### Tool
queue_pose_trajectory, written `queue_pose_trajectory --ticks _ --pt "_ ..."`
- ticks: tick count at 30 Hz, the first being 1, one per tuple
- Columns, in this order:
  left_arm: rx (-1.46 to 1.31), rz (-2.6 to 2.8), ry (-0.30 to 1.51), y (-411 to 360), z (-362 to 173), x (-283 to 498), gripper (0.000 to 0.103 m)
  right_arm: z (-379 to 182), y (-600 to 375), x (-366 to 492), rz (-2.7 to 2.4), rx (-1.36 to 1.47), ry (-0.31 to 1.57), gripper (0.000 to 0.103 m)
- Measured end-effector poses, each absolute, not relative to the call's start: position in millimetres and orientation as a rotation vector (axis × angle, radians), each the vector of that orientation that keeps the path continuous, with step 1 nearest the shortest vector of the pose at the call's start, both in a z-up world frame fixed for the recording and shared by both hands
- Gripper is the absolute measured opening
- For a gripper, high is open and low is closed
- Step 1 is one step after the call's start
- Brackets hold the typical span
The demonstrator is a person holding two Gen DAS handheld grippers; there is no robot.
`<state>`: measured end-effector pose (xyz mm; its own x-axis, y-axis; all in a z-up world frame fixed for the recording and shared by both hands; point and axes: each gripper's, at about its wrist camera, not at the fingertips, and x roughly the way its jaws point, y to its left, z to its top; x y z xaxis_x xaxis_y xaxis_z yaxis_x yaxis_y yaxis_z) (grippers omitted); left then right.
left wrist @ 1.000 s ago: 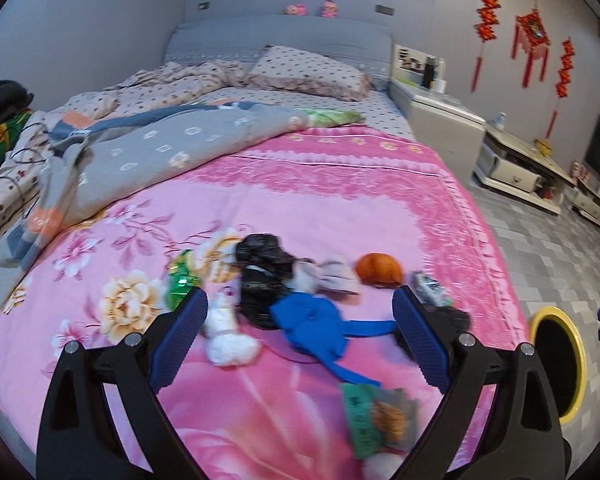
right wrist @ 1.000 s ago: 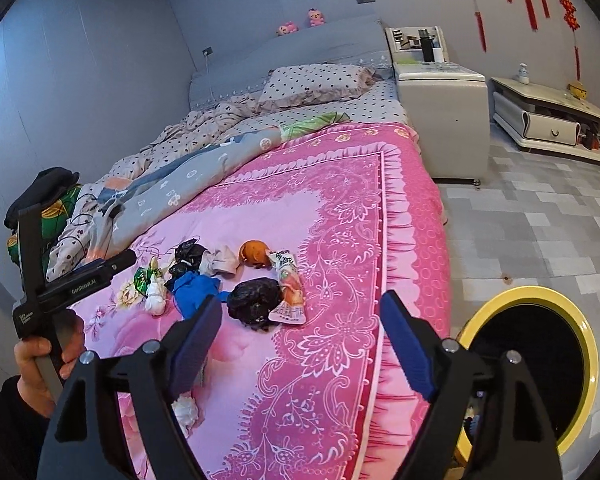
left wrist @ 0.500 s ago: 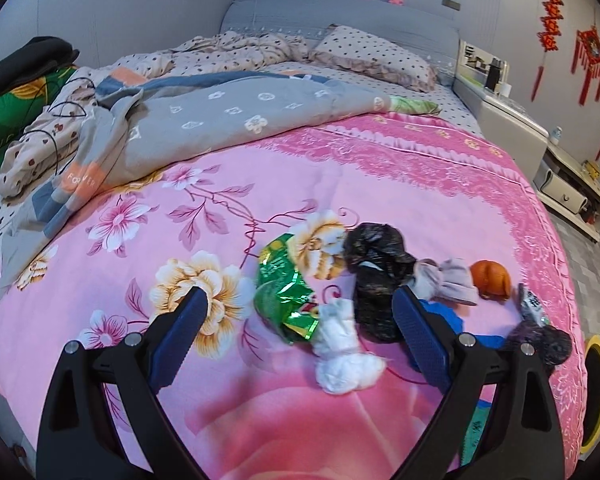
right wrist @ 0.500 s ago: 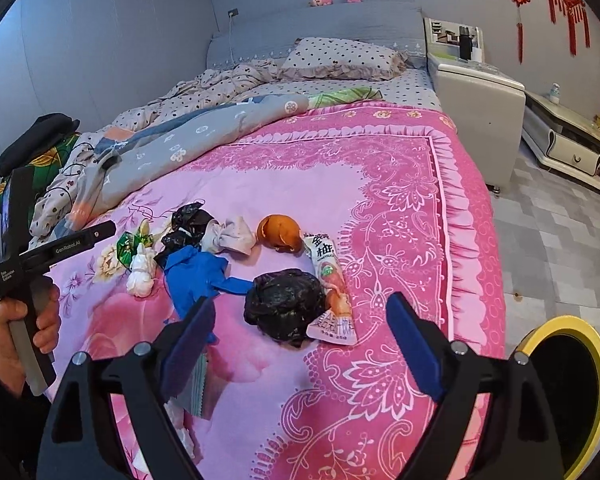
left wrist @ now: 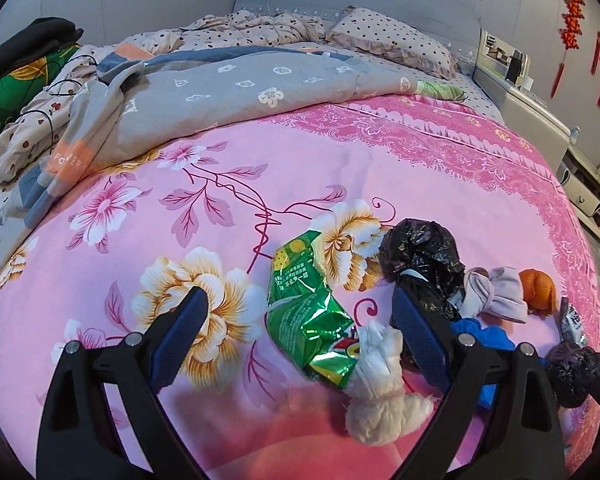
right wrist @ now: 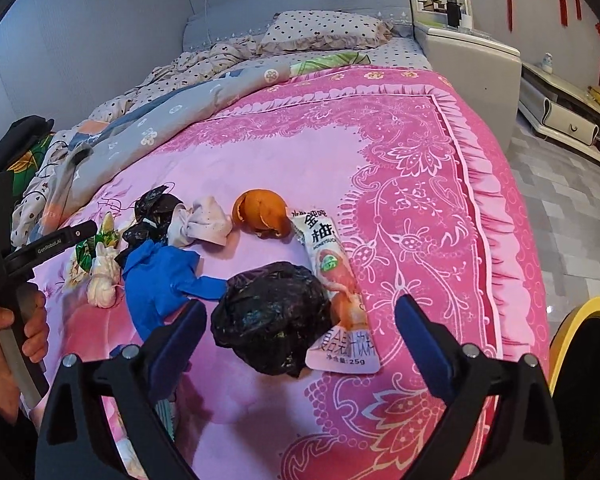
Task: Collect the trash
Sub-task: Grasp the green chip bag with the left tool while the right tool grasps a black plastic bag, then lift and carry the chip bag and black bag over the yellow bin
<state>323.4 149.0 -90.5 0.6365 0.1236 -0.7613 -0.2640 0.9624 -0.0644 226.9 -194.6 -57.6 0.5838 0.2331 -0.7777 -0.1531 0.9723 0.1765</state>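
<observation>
Trash lies scattered in a loose row across the pink flowered bedspread, none of it collected yet; the step in hand looks like the approach for a first pick with both tools at once. Farthest left, the left gripper hovers with its blue pads wide apart and empty, the crinkled green foil snack wrapper and the wadded white tissue lying between and just ahead of them, a knotted black plastic bag just past the right pad. Further right, the right gripper has just been opening its jaws, and they stand spread around the crumpled black plastic bag, not touching it. A white-and-pink printed snack sachet lies against that bag. Next, I judge, each tool must drop lower and close on its piece, then carry it toward the yellow-rimmed round bin at the right gripper's far right.
</observation>
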Motion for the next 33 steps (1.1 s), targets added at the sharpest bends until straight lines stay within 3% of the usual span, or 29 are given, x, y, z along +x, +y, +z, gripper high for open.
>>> queue_pose_trajectory --ticks 6,10,12,16,24,26,29,33 --pt "-0.151 0.237 0.858 148 -106 332 0.084 -68 -189 232 0.244 0.091 0.923 0.091" --pt "-0.141 0.227 0.866 149 -113 337 0.076 -71 -184 236 0.258 0.081 0.921 0.084" --pt "-0.14 0.219 0.878 150 -118 340 0.067 -75 -179 239 0.266 0.071 0.932 0.081" --pt "-0.179 0.198 0.916 156 -129 344 0.038 -80 -173 239 0.287 0.05 0.936 0.066" --pt "-0.204 0.187 0.904 158 -130 342 0.036 -75 -176 237 0.309 0.071 0.91 0.04" --pt "-0.206 0.188 0.897 159 -128 341 0.036 -73 -177 236 0.305 0.066 0.902 0.022" --pt "-0.215 0.181 0.891 159 -126 338 0.036 -72 -178 234 0.31 0.059 0.896 0.012" --pt "-0.213 0.179 0.891 158 -126 336 0.036 -72 -178 231 0.312 0.062 0.898 0.007"
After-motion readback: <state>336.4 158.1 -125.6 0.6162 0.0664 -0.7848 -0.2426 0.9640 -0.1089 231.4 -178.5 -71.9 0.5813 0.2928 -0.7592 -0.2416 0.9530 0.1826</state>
